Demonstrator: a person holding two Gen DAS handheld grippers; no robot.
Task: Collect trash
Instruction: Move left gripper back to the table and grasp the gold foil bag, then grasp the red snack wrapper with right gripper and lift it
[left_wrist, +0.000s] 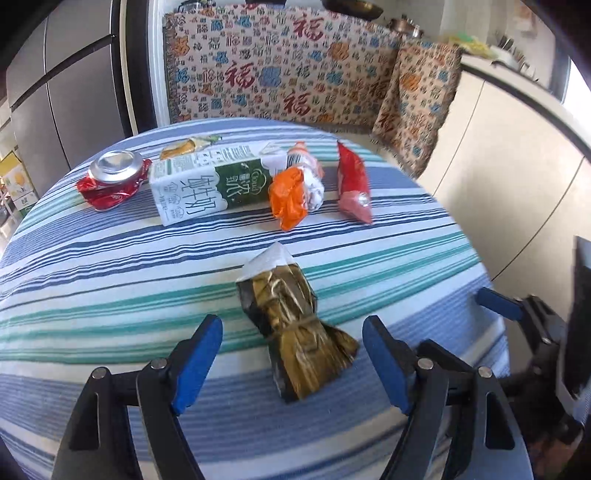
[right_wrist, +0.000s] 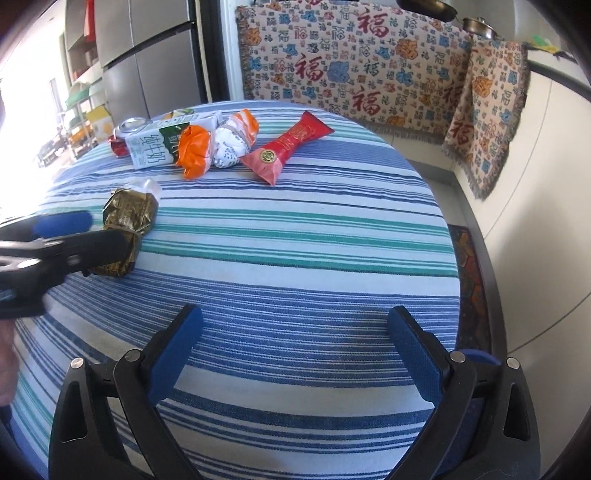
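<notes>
Striped tablecloth (left_wrist: 110, 266), patterned throw (left_wrist: 280, 66) behind — steel fridge (left_wrist: 74, 92), white cabinets (left_wrist: 498, 155)

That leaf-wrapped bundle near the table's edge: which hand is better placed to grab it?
Probably the left gripper: its open fingers already flank the leaf-wrapped bundle. The right gripper is open over bare striped cloth, away from it.

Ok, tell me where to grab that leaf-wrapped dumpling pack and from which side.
Grip the leaf-wrapped dumpling pack across its narrow tied waist, coming straight ahead with the left gripper. It lies lengthwise between the open jaws, so the pads would close on its long sides.
</notes>
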